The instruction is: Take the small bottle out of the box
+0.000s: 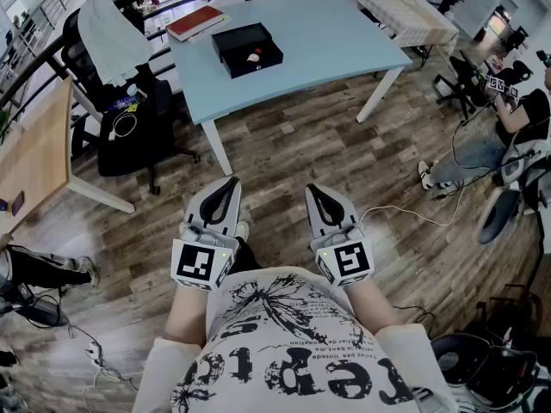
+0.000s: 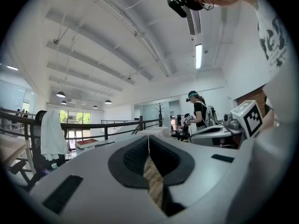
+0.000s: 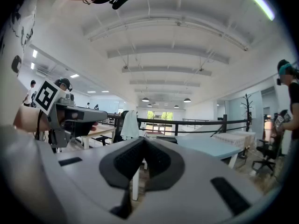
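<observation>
The left gripper (image 1: 229,185) is clenched: in the left gripper view its dark pads (image 2: 135,157) meet at the tips with nothing between them, only a sliver of wooden floor (image 1: 293,157) showing through the gap further back. The right gripper (image 1: 315,191) is likewise closed on nothing, its tips pressed together in the right gripper view (image 3: 144,142). Both are held side by side, close to the person's chest, just apart from each other and pointing forward over the floor.

Well ahead of both grippers stands a light blue table (image 1: 344,41). On it, far beyond the tips and slightly toward the left gripper's side, sits an open black box (image 1: 234,41). The small bottle (image 1: 255,56) lies inside the box, a red and white shape on the dark lining. Just beyond the box lies a red book (image 1: 195,21). Off to the left gripper's side is a black chair (image 1: 129,136) with a white cloth (image 1: 103,33) draped over its back.
</observation>
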{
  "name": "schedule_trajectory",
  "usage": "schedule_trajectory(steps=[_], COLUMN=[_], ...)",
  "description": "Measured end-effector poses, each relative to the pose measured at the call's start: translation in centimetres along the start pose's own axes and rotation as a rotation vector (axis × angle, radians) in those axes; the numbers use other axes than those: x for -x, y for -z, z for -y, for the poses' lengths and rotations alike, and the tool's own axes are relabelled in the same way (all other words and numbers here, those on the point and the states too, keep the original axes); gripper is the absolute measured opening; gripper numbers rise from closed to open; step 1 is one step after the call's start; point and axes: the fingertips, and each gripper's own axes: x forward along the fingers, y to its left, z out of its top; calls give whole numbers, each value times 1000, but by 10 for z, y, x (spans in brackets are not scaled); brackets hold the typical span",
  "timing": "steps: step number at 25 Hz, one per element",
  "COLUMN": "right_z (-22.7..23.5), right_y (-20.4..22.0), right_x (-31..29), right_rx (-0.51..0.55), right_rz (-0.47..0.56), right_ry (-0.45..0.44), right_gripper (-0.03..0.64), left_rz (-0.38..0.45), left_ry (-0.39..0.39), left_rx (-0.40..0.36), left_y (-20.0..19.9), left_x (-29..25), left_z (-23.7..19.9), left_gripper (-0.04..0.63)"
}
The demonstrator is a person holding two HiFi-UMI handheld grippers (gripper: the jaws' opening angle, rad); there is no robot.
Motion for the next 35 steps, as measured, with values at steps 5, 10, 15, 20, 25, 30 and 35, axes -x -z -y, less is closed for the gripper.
schedule_trajectory(steps=[5,10,15,20,25,30,35], right_z=[-4,1,11,16,26,54,88], right_y=[-2,6,14,18,26,26,17], right_x=[-5,-3,-1,-18,-55,-118,-200], right_rx=[6,-13,-52,-62,-63,-61,-42], right_rz=[-4,-22,-36,-54,-63,-82,-95], right_ry=[-12,-1,14,22,25,69,89], right_gripper=[9,9,11,11,11,11,11], left_rz=[-8,-7,-24,-46,-55,-58,-53], left_ry=[1,0,6,17,14,40,67], left_rx=[18,19,25,22,40,58,74], left_y=[2,5,10,15,26,31,30], left_x=[-2,-5,-11,-22,-50,-107,-175], left_z=[-6,-3,2,-10,-41,-88,-149], left_gripper=[20,20,20,20,20,20,20])
